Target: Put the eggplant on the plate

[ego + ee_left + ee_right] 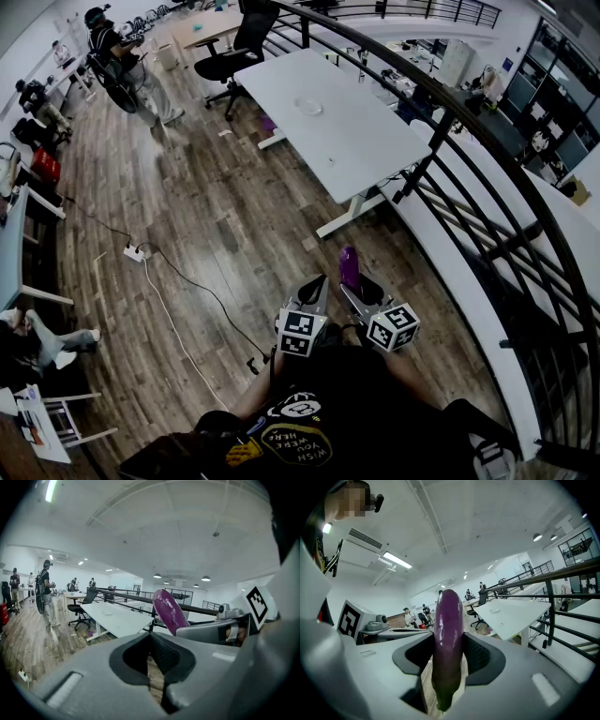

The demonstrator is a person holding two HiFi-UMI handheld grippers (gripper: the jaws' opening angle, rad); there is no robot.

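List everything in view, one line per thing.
eggplant: one, purple, gripped upright, in the air short of the table
plate: one, pale, on the table's far half
table: one, white, ahead beside the railing
office chair: one, black, at the table's far end
railing: one, black, along the right
power strip: one, white, on the floor at left
floor: one, brown wood planks
people: at least three, along the left side
left claw: one, grey, jaws together, empty
right claw: one, grey, closed on the eggplant
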